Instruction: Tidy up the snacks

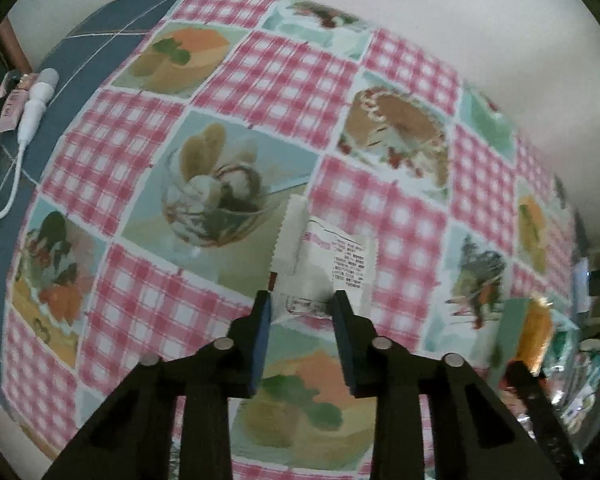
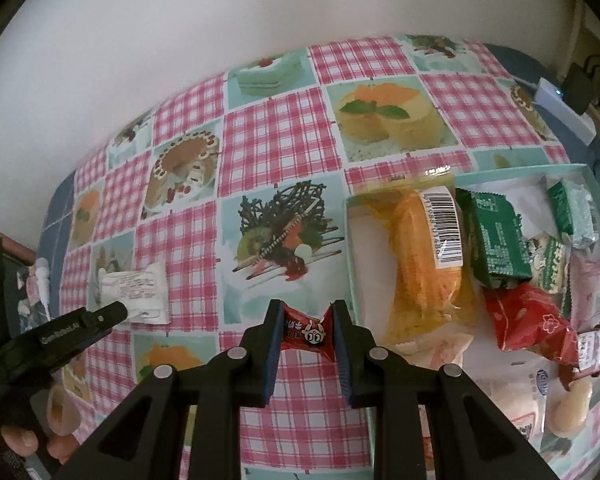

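Your right hand-held gripper [image 2: 306, 330] is clamped on a small red foil candy wrapper with a cartoon face [image 2: 306, 330], held above the pink-checked dessert-print cloth covering the bench [image 2: 268, 148], just left of the shallow pale-teal cardboard tray [image 2: 350, 248]. In that tray lie a clear plastic pack of orange cake with a barcode label [image 2: 424, 256], a dark green foil packet [image 2: 496, 240], a larger red foil packet [image 2: 532, 322] and other small wrapped snacks.

Your left hand-held gripper [image 1: 302, 302] has its jaws narrowly apart around the near end of a white crinkle-edged snack sachet with printed text [image 1: 328, 256], which lies on the cloth; whether the pads touch it is unclear. A white cable with a plug [image 1: 34, 108] rests at the bench's far left edge.
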A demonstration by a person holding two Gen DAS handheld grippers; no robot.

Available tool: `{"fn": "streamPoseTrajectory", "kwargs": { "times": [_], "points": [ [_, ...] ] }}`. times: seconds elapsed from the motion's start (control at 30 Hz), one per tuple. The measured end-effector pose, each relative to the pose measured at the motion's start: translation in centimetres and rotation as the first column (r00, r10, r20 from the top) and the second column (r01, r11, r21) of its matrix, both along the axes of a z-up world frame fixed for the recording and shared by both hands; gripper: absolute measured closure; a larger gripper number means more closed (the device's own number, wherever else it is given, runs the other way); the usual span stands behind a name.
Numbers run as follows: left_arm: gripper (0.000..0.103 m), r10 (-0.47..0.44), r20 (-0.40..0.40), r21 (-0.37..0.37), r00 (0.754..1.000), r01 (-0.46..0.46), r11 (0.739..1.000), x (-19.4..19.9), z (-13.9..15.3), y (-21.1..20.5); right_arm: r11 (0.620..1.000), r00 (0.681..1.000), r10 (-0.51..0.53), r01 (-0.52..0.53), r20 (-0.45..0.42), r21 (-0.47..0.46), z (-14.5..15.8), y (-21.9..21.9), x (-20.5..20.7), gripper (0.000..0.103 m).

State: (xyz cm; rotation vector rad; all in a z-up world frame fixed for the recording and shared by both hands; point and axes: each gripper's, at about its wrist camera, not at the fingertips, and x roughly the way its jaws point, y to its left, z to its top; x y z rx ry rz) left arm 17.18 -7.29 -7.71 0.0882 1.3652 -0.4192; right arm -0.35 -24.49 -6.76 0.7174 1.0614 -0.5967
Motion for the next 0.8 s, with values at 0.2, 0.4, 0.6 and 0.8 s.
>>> {"fn": "streamPoseTrajectory", "kwargs": {
  "times": [0.2,0.4,0.6,0.8],
  "points": [
    [0.083,-0.005,0.026,-0.037,1.0,0.006,0.999,-0.4,1.8,-0.1,1.0,1.0,-0.009,0.009,0.021,0.015,0.3,-0.3,-0.3,0.077],
    [0.085,-0.032,0.102,-0.036,0.994,0.036,0.999,-1.1,4.7,-0.6,0.999,0.999,-0.025,0.024,0.03,0.026,0.5,-0.8,-0.7,0.077],
    [0.093,-0.113,0.202,0.086,0.973,0.097,0.992,-2.5,5.8,-3.3,0.999,0.999,-0.037,0.036,0.03,0.029,0.5,-1.1,-1.2,0.077],
    [0.093,-0.167,0.127,0.008,0.978,0.167,0.986,-3.3,5.1,-5.0,0.998,0.998,-0.055,0.053,0.031,0.036,0.6,-1.7,-1.8,0.077]
  ]
}}
